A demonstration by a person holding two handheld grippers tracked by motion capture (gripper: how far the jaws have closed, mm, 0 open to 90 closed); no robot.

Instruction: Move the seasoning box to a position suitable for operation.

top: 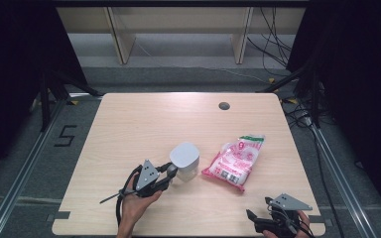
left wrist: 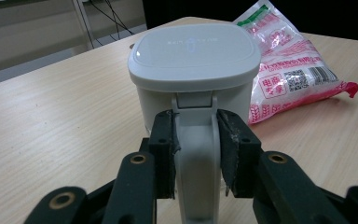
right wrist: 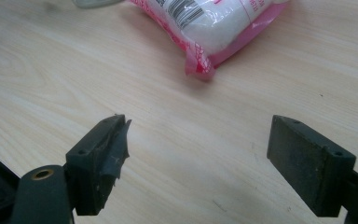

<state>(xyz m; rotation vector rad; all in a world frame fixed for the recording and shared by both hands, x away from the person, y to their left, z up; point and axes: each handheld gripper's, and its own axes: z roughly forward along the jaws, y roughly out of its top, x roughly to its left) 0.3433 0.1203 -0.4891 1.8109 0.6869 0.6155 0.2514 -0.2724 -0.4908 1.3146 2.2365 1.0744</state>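
Observation:
A white lidded container [top: 184,159] stands near the middle of the wooden table [top: 144,124], its handle pointing toward me. My left gripper [top: 170,171] is shut on that handle [left wrist: 196,149], both pads pressing its sides, with the container's lid [left wrist: 193,51] just beyond. Right of the container lies a pink-and-white sealed food bag [top: 234,161], which appears again behind the container [left wrist: 293,70] and in the right gripper view [right wrist: 209,23]. My right gripper [top: 260,223] rests at the table's front right edge, jaws wide apart over bare wood [right wrist: 196,154], nothing between them.
A round cable grommet [top: 223,105] sits in the table's far edge. Black frame legs and cables stand on the floor to either side. Pale wooden shelving stands beyond the table.

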